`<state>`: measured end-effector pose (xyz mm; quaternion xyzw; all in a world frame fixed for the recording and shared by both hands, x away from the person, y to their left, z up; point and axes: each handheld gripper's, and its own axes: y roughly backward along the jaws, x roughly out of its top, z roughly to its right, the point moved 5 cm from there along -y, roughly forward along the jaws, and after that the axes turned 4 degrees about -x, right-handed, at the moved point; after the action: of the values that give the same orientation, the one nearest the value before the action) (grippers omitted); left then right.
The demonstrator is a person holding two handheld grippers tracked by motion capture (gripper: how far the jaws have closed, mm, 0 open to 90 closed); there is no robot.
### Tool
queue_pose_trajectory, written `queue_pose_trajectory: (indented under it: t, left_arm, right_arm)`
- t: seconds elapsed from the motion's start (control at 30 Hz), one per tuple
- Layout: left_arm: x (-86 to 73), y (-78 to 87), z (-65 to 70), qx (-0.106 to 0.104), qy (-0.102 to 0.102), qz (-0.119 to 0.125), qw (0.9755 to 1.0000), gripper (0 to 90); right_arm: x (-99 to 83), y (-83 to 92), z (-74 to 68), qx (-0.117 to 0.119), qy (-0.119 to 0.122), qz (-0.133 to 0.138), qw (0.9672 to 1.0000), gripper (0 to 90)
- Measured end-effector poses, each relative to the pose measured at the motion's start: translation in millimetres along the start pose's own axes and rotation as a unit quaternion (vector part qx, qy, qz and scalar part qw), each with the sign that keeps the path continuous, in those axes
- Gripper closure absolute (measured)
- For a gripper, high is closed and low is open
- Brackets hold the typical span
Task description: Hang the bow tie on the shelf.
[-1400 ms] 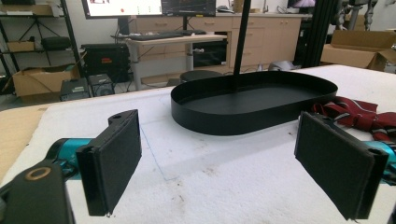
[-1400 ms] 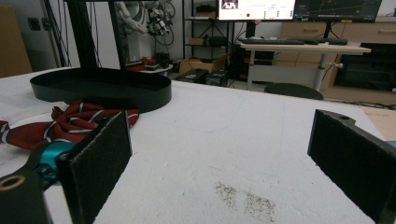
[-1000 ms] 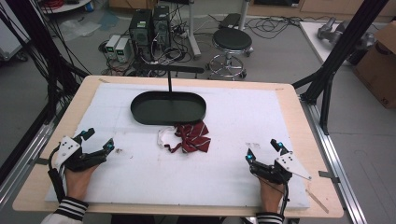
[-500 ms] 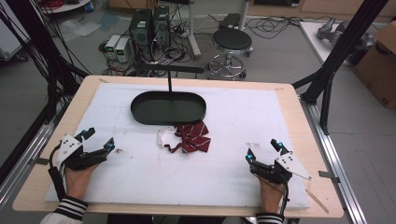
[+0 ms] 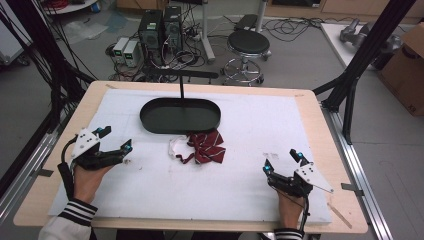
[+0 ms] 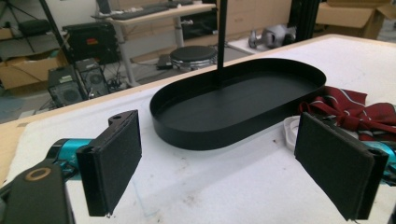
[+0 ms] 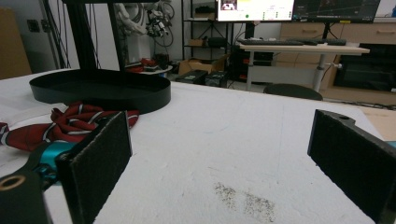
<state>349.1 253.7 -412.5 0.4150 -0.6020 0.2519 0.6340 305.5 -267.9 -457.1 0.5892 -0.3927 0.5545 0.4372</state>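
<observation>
Flanking the striped bow tie (image 5: 206,146), both grippers sit wide open.

The tray (image 5: 180,116) looks like matt black metal, smooth. The bow tie (image 5: 206,146) is dark red striped cloth. The table (image 5: 310,100) has wood edges; its white cover (image 5: 250,130) looks rough, foam-like.

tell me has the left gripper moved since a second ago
Barely. In the high view the left gripper sits at the same spot left of the black oval metal tray, jaws open, with no clear shift either way.
</observation>
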Motion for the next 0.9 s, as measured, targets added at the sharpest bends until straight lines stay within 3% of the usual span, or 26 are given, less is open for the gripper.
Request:
queue_pose_trajectory:
  t: [0.23,0.43,0.53,0.67,0.83,0.9]
  left_arm:
    - [16.2,-22.0,12.1,-0.031,0.001,-0.039,0.9988,15.4]
    - [26.9,-49.2,25.5,-0.051,-0.001,-0.071,0.9962,15.4]
    - [30.8,-61.9,34.3,-0.062,-0.009,-0.095,0.9935,15.4]
    - [34.2,-74.1,43.6,-0.088,-0.014,-0.109,0.9901,15.5]
    - [30.6,-85.4,47.3,-0.089,-0.017,-0.137,0.9865,16.0]
    - [27.5,-90.1,48.4,-0.088,-0.024,-0.155,0.9836,16.0]
  right_arm:
    - [0.0,0.1,0.6,0.002,-0.001,0.000,1.0000,5.3]
    - [-0.1,0.1,0.6,0.002,-0.002,0.000,1.0000,5.2]
    - [0.1,0.0,1.1,0.002,0.001,0.002,1.0000,5.2]
    - [0.0,0.3,-0.1,0.001,-0.001,0.000,1.0000,5.3]
    - [0.0,0.3,0.2,0.003,-0.002,0.000,1.0000,5.3]
    - [0.2,0.1,0.5,0.003,-0.001,0.002,1.0000,5.2]
